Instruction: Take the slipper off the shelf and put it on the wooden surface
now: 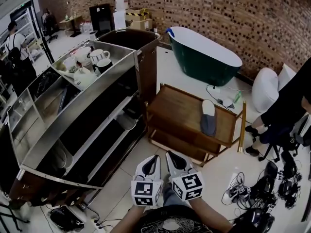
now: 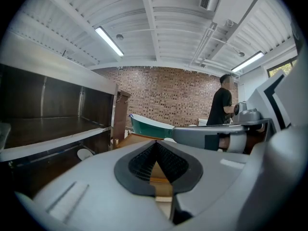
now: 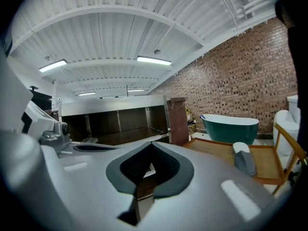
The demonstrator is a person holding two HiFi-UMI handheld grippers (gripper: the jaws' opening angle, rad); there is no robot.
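A grey and white slipper (image 1: 208, 117) lies on the wooden surface (image 1: 180, 111) of a low rack, right of the shelf unit (image 1: 77, 118). In the right gripper view the slipper (image 3: 244, 159) rests on the wooden surface (image 3: 214, 149) ahead to the right. My left gripper (image 1: 152, 158) and right gripper (image 1: 172, 156) are side by side low in the head view, over the tiled floor, well short of the rack. Both have their jaws together with nothing between them, as also seen on the left gripper (image 2: 156, 144) and right gripper (image 3: 151, 145) in their own views.
A green bathtub (image 1: 204, 55) stands by the brick wall. Cups and dishes (image 1: 90, 61) sit on top of the shelf unit, and a pale object (image 1: 127, 122) lies on a lower shelf. A person in black (image 1: 286, 106) stands at the right, with cables and gear (image 1: 262, 188) on the floor.
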